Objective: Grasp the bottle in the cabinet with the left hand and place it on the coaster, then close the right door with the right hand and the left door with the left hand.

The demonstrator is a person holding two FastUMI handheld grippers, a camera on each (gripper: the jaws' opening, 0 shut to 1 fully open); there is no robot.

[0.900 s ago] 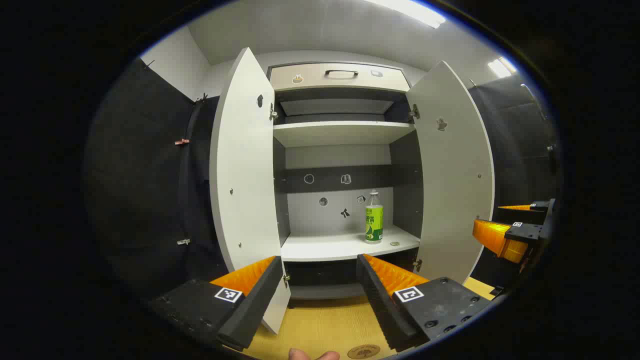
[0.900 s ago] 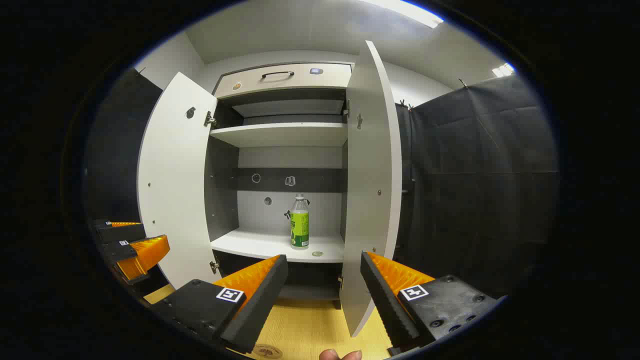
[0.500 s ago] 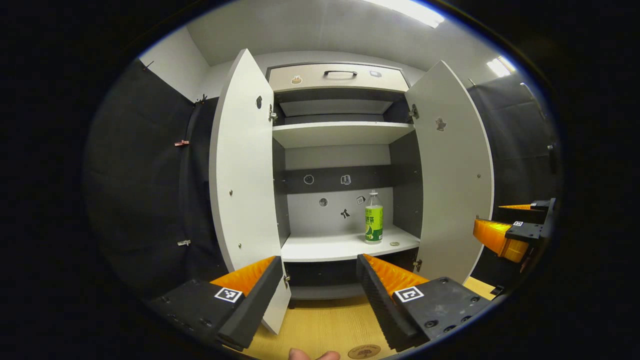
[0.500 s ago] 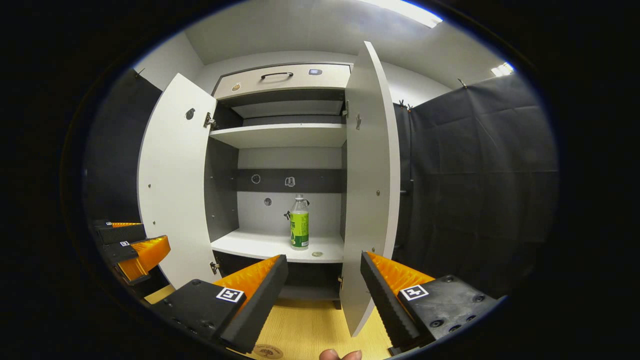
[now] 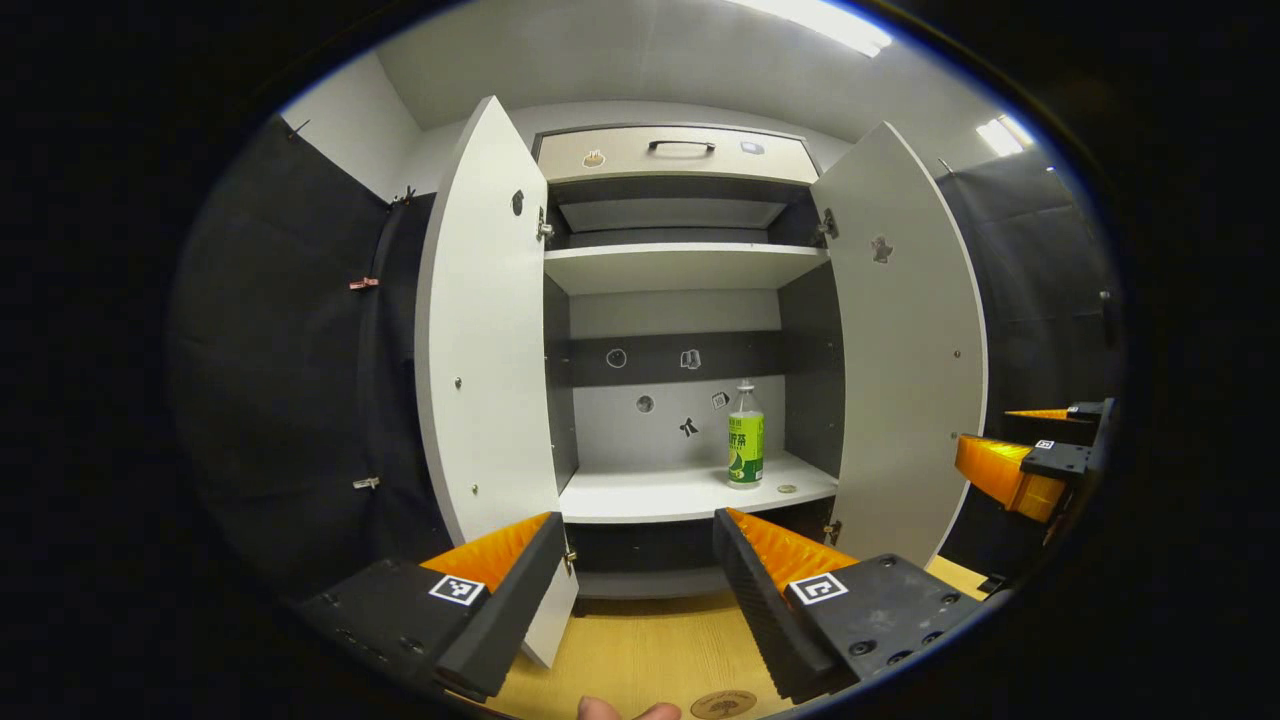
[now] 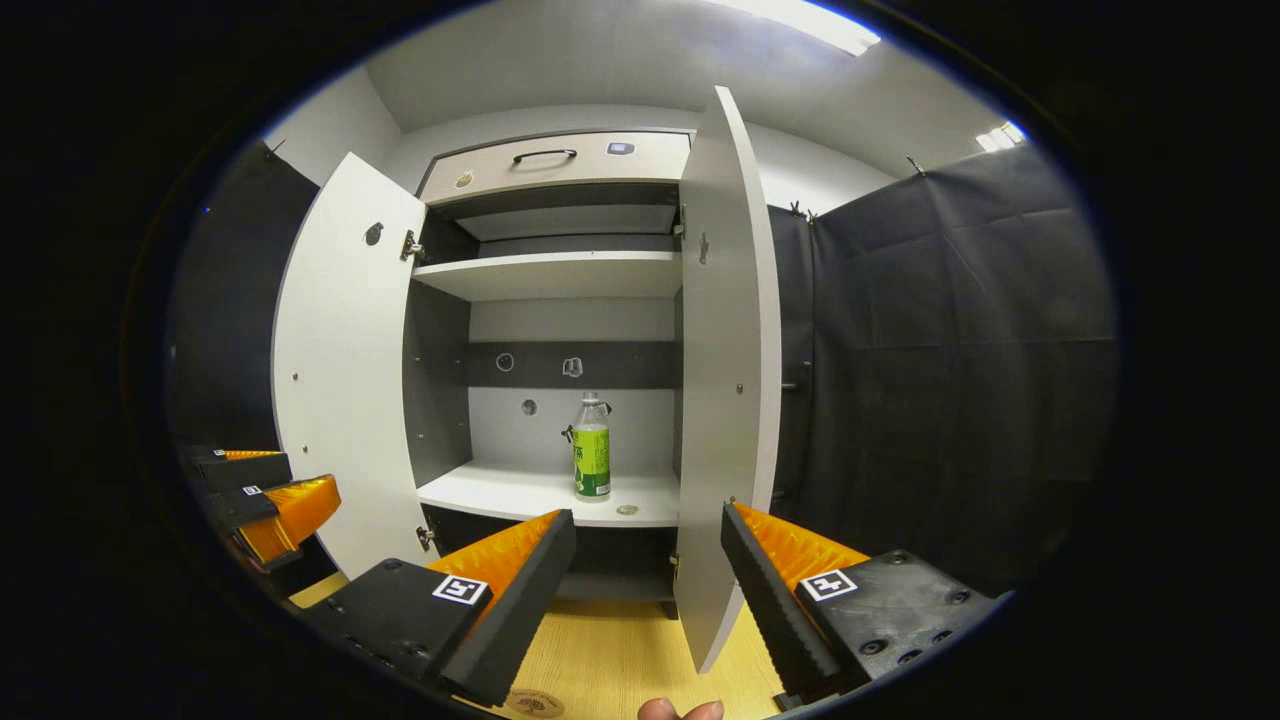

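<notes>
A clear bottle with a green label (image 5: pixel 746 437) (image 6: pixel 591 448) stands upright on the cabinet's lower white shelf (image 5: pixel 660 494), toward its right side. Both white doors hang open: the left door (image 5: pixel 487 350) (image 6: pixel 340 360) and the right door (image 5: pixel 905 340) (image 6: pixel 727 370). A round brown coaster (image 5: pixel 723 703) (image 6: pixel 533 703) lies on the wooden tabletop close to me. My left gripper (image 5: pixel 632 560) is open and empty, well short of the shelf. My right gripper (image 6: pixel 648 560) is open and empty too, its fingers either side of the right door's edge. Each gripper also appears in the other's view: the right gripper (image 5: pixel 1030 465) and the left gripper (image 6: pixel 262 490).
A drawer with a dark handle (image 5: pixel 680 147) tops the cabinet, above an upper shelf (image 5: pixel 685 265). A small round disc (image 5: pixel 788 488) lies on the lower shelf by the bottle. Black cloth walls (image 6: pixel 950 380) flank the cabinet. A fingertip (image 5: pixel 625 710) shows at the bottom edge.
The right gripper view has shifted slightly rightward, so the cabinet and right door sit a little farther left. The left gripper has barely moved. Both stay open.
</notes>
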